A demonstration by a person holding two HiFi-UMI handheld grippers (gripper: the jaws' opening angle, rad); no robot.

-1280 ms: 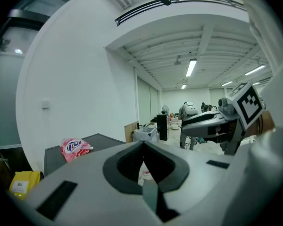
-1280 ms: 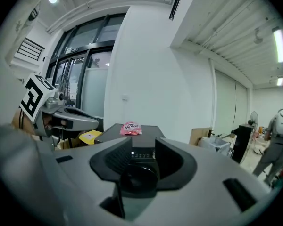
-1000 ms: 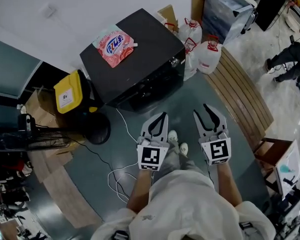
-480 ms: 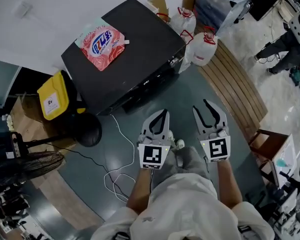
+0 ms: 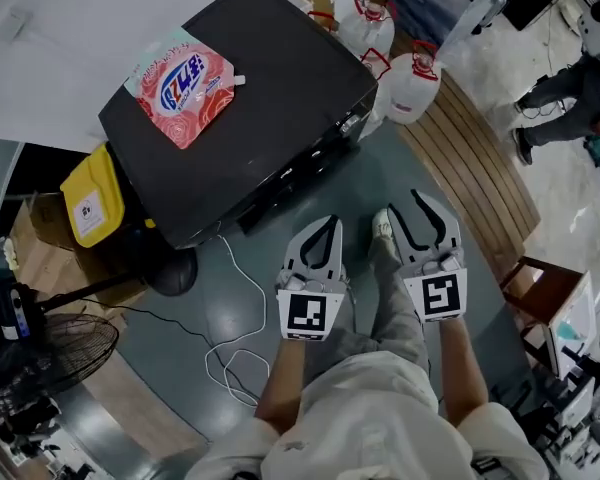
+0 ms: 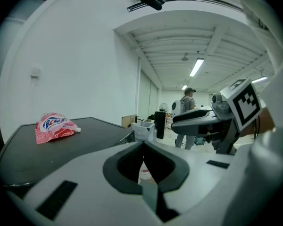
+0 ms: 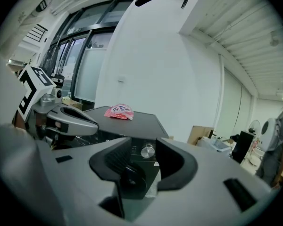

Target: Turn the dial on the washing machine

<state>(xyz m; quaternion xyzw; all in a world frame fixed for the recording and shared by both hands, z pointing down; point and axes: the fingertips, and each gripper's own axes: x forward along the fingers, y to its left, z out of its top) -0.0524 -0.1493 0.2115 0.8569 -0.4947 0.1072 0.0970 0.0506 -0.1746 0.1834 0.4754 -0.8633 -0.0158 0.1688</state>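
In the head view the left gripper (image 5: 323,230) and the right gripper (image 5: 417,213) are held side by side over the grey floor (image 5: 230,308), both pointing toward a black washing machine (image 5: 260,98) that stands ahead of them and off to the left. The left gripper's jaws meet at the tips, while the right gripper's stand a little apart, and neither holds anything. The dial (image 5: 351,123) is a small silver knob at the machine's front corner, ahead of both grippers and well apart from them. A pink pouch (image 5: 180,86) lies on the machine's lid, far beyond the left gripper, and white jugs (image 5: 412,83) stand on the floor ahead of the right gripper, just past the dial's corner. A white cable (image 5: 230,353) lies on the floor to the left of the left gripper. In the left gripper view the left gripper (image 6: 143,145) is closed and empty; the machine's lid (image 6: 75,140) with the pouch (image 6: 54,127) lies ahead to its left, the right gripper (image 6: 179,121) reaches in on its right, and a person (image 6: 186,112) stands far ahead. In the right gripper view the right gripper (image 7: 142,141) has a narrow gap between its jaws with nothing in it; the dial (image 7: 147,150) shows through that gap on the machine's front, still at a distance. The left gripper (image 7: 92,125) sits on its left, and the pouch (image 7: 120,111) lies on the lid beyond.
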